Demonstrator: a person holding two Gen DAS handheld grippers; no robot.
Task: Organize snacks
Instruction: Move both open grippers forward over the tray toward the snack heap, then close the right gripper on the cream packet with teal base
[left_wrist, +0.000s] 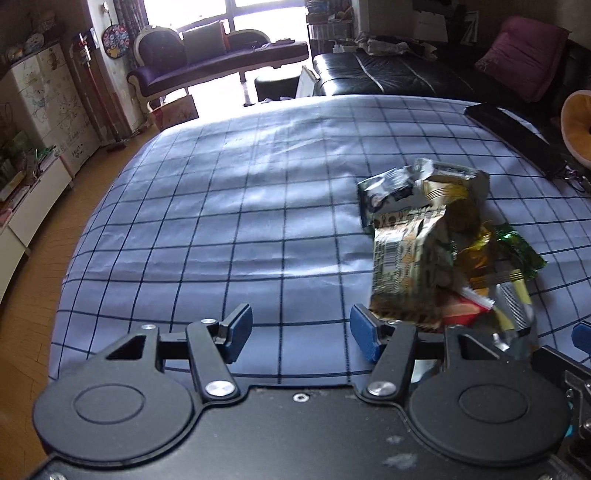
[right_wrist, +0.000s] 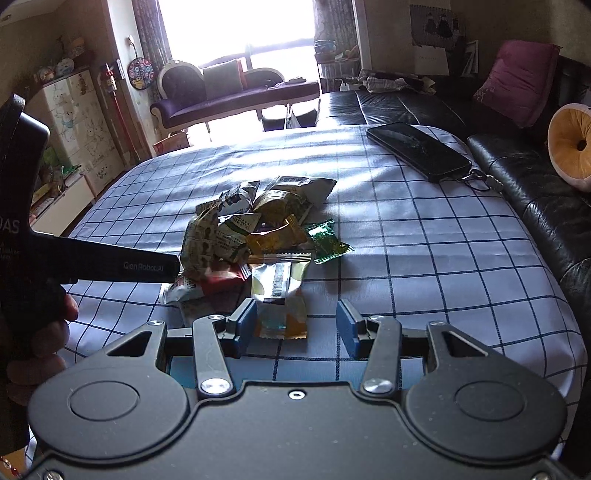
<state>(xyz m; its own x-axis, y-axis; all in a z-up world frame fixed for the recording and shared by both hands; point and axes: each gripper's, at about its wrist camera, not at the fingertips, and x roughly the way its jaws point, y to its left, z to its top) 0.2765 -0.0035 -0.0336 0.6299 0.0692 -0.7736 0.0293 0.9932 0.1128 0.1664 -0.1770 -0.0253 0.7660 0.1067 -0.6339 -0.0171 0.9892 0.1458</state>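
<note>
Standing apart with nothing between them, the blue fingers (left_wrist: 238, 328) of the left gripper (left_wrist: 301, 330) sit at the lower centre of the left wrist view, above bare checked cloth. Its right finger lies just beside the lower edge of the snack pile (left_wrist: 439, 251), which fills the right half of that view; contact cannot be confirmed.

The right gripper (right_wrist: 297, 323) is likewise open, its fingers (right_wrist: 347, 325) spread at the lower centre of the right wrist view. A white-and-yellow packet (right_wrist: 280, 291) at the near end of the pile reaches down between them, closer to the left finger, with a clear gap to the right one. No pad presses on it.

The pile of crumpled wrappers occupies the centre of the right wrist view, with a green packet (right_wrist: 327, 240) at its right edge and a red packet (right_wrist: 221, 282) at its lower left. All rest on the bench (right_wrist: 443, 258), covered by a pale blue cloth with dark grid lines.

A hand (right_wrist: 55, 325) grasps the left gripper's black handle at the left edge. A dark phone (right_wrist: 419, 149) lies on the cloth at the upper right, well apart from the pile. A black sofa (right_wrist: 517, 173) runs along the right.
</note>
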